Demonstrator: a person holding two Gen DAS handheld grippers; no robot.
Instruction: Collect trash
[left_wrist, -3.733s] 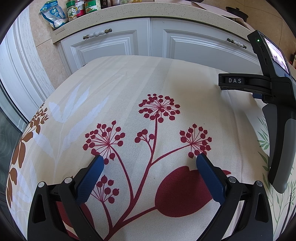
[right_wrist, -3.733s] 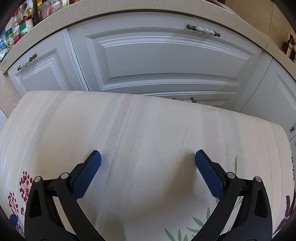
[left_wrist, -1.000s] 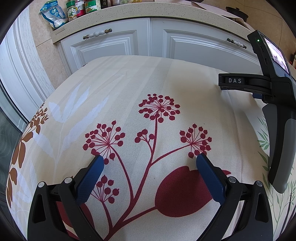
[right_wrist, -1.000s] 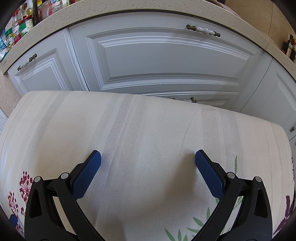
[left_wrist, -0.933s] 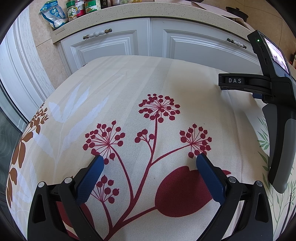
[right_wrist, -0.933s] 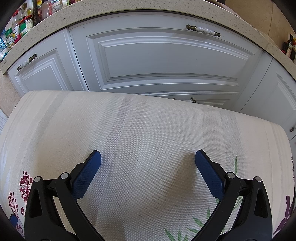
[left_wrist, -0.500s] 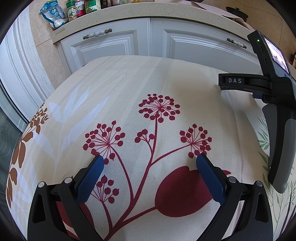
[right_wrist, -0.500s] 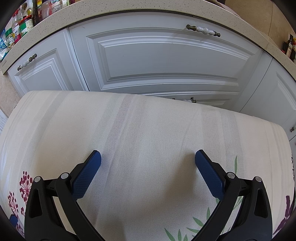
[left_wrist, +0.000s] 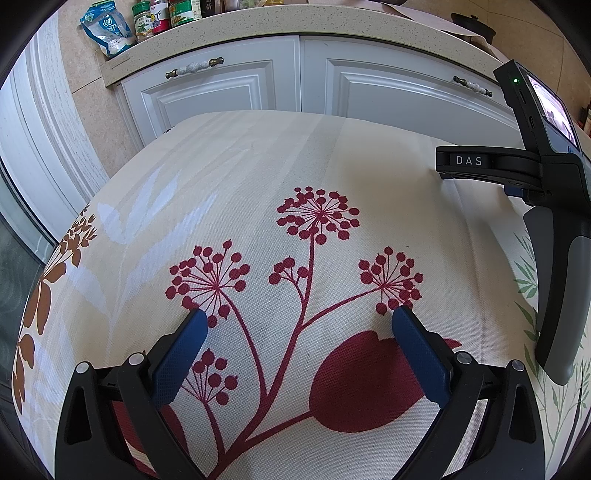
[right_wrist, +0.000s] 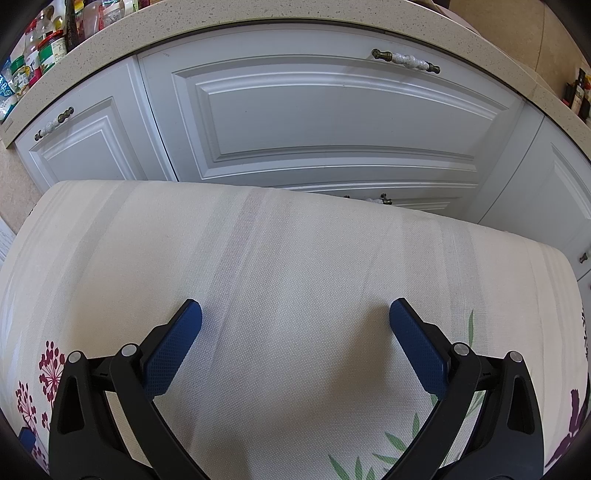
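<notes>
Hovering level over the tablecloth (left_wrist: 258, 177), left gripper (left_wrist: 295, 321) and right gripper (right_wrist: 294, 312) fingers spread, grasping nothing.

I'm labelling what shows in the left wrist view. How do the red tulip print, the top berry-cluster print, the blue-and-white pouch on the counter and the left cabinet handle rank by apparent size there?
1. Red tulip print, largest, though nearest the camera.
2. Top berry-cluster print.
3. Blue-and-white pouch.
4. Left cabinet handle: about as long as the pouch but far thinner; both sit far back, so their real sizes stay unsure.
</notes>
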